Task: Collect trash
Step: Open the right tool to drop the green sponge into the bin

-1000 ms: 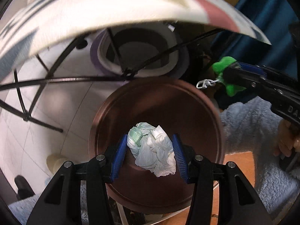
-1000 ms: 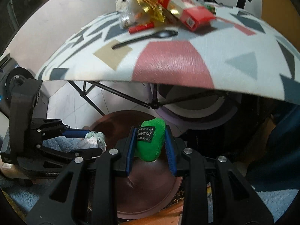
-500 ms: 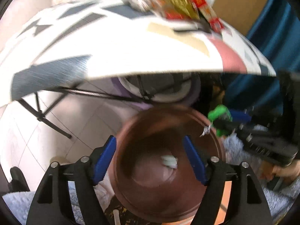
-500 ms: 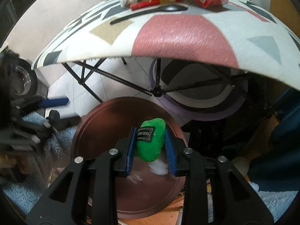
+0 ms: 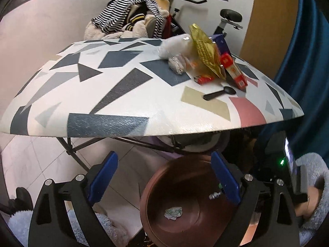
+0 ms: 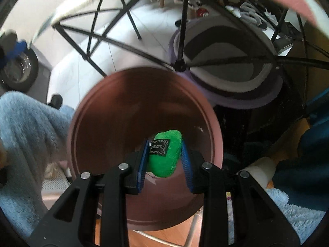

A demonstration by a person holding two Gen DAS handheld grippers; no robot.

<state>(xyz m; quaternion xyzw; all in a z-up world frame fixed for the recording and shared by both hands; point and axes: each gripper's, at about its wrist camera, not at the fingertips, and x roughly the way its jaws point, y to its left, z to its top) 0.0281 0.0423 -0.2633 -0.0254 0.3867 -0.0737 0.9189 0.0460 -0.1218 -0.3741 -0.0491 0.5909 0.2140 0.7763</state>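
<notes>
The left tool (image 5: 164,177), now released and empty, is rising toward the worktop (image 5: 123,94) after dropping the tissue (image 5: 173,213) into the bin (image 6: 144,111), while the right tool (image 6: 164,160) is gripping the green toy (image 6: 164,154) over it.

A lived-in home: clothes heaped (image 5: 131,18) behind a folding worktop (image 5: 115,94), an exercise bike (image 5: 226,18), tiled floor (image 5: 30,164), blue curtain (image 5: 308,61).

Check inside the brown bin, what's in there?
In the left wrist view, a crumpled white-green tissue wad lies on the brown bin floor. In the right wrist view, the right gripper holds a green plush over the opening, covering part of the bottom.
</notes>
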